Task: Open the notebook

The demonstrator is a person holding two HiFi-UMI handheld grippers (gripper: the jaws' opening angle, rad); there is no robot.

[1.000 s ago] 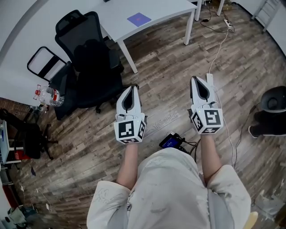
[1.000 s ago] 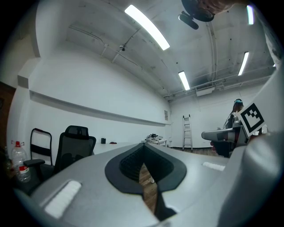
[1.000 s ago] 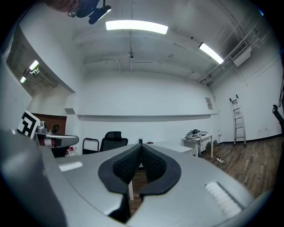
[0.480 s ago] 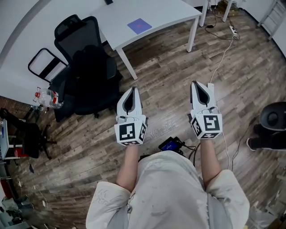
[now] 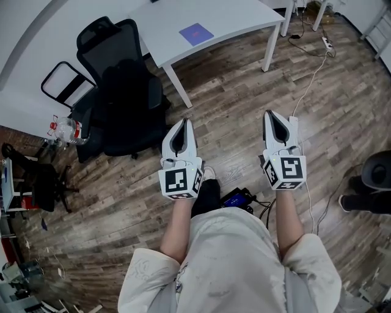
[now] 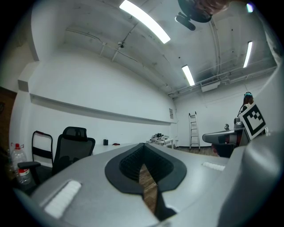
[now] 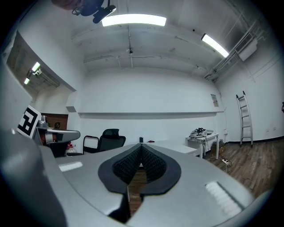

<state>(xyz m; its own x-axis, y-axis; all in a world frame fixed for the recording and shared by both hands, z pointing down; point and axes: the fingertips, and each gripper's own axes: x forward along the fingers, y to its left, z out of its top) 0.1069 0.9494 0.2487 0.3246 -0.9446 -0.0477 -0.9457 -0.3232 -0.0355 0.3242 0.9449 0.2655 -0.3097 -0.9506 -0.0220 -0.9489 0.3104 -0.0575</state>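
Purple notebook (image 5: pixel 196 32) lay, apparently closed, on the white counter (image 5: pixel 244 15), well apart from both grippers. Stage judged: approach, cover not yet touched. Left gripper (image 5: pixel 182 122) and right gripper (image 5: pixel 273 116) hung over the wooden floor (image 5: pixel 232 92), fingers (image 6: pixel 122 168) pressed together on nothing. Next move would call for reaching the counter and parting the fingers at the cover edge. Count: one notebook, one black office chair (image 5: pixel 122 79), two grippers.

Both forearms reach straight forward, the left gripper (image 5: pixel 182 124) and right gripper (image 5: pixel 270 116) level, side by side (jaws together on each).
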